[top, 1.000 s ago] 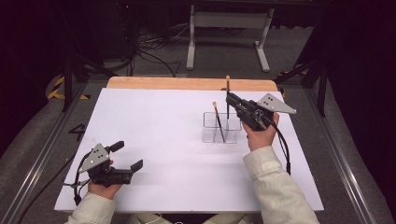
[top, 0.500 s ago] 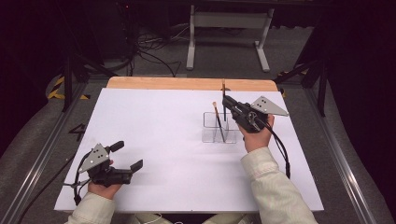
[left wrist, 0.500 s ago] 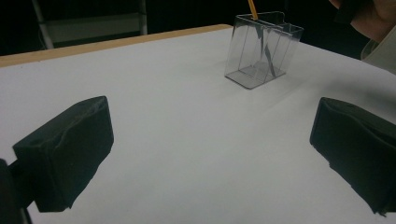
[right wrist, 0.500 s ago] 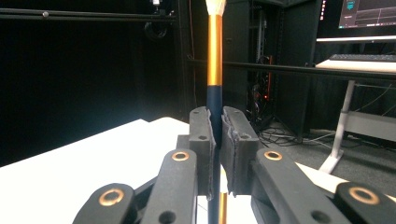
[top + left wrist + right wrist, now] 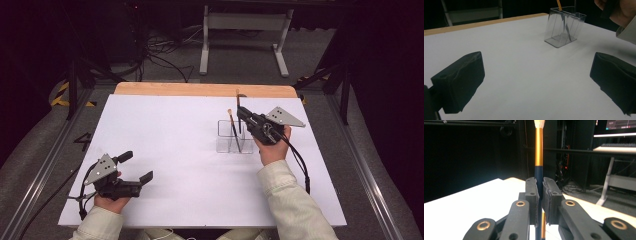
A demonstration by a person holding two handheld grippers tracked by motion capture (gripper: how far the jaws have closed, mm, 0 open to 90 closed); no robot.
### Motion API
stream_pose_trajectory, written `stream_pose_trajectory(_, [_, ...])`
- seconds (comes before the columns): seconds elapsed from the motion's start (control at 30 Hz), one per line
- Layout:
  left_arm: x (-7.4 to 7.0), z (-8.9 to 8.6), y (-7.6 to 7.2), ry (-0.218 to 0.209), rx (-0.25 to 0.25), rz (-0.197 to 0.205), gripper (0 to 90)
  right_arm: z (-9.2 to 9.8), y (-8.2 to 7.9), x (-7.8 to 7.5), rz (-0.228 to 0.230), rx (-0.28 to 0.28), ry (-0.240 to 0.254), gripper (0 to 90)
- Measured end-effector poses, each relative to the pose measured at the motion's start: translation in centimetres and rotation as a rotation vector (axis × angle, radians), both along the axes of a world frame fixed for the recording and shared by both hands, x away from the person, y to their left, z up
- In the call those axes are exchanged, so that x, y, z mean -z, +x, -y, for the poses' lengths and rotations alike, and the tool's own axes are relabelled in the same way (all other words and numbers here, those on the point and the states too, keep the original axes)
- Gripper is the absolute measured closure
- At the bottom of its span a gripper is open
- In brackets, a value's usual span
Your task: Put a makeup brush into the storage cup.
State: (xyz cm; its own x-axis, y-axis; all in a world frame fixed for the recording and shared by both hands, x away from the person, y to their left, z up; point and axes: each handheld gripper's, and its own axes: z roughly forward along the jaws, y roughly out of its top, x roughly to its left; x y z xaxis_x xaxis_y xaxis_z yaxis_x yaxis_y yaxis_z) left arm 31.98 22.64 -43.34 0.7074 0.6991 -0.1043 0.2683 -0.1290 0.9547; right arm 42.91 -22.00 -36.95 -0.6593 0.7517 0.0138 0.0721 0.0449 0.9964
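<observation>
1. The right hand [image 5: 272, 150] is raised over the far right part of the table [image 5: 175, 150], its forearm coming in from the near edge in a pale sleeve [image 5: 287, 200].
2. The right gripper [image 5: 241, 114] points left and far, just above the clear holder [image 5: 235, 136], with its grey plate [image 5: 284, 117] on top.
3. In the right gripper view its jaws are clamped on a brush [image 5: 539, 170], which stands upright between the pads [image 5: 531, 195]; the dark handle is pinched and the gold band rises above them.
4. The brush's lower end runs down into the holder, where a second brush [image 5: 233, 127] leans to the left.
5. The left hand [image 5: 111, 200] rests low at the near left of the table, well apart from the holder.
6. The left gripper [image 5: 135, 167] lies roughly level and points right and far; its jaws stand wide apart with nothing between them, bare table showing through in the left gripper view.
7. Hard to make out: in the right gripper view the brush's tip is cut off at the top edge and its lower handle is hidden behind the jaws.
8. In the left gripper view the holder [image 5: 564, 27] shows in the far distance, the brush tops cut off above it, and the right hand is cropped at the upper right corner.
9. Whether the gripped brush touches the holder's floor cannot be told.
10. The room beyond the table is dark, with only cables and a stand to be seen.
</observation>
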Motion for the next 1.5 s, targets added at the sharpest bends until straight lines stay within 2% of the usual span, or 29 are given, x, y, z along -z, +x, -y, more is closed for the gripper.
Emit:
stream_pose_trajectory(0.13, [0.0, 0.0, 0.0, 0.001, 0.0, 0.001, 0.4, 0.2, 0.1, 0.7, -0.023, 0.005, -0.004, 83.3])
stream_pose_trajectory(0.33, [0.0, 0.0, 0.0, 0.001, 0.0, 0.002, 0.4, 0.1, 0.2, 0.8, -0.023, 0.007, -0.011, 83.1])
stream_pose_trajectory(0.67, [-0.1, -0.1, 0.0, 0.004, 0.0, 0.003, 0.4, -0.1, 0.5, 1.8, -0.063, 0.011, -0.038, 83.1])
stream_pose_trajectory(0.87, [0.0, 0.0, 0.0, 0.002, -0.001, 0.005, 0.4, 0.2, 0.4, 2.4, -0.077, 0.015, -0.034, 83.1])
stream_pose_trajectory(1.5, [0.0, 0.0, 0.0, -0.004, -0.003, 0.002, 0.3, 0.3, 0.3, 2.9, -0.111, 0.015, -0.041, 81.6])
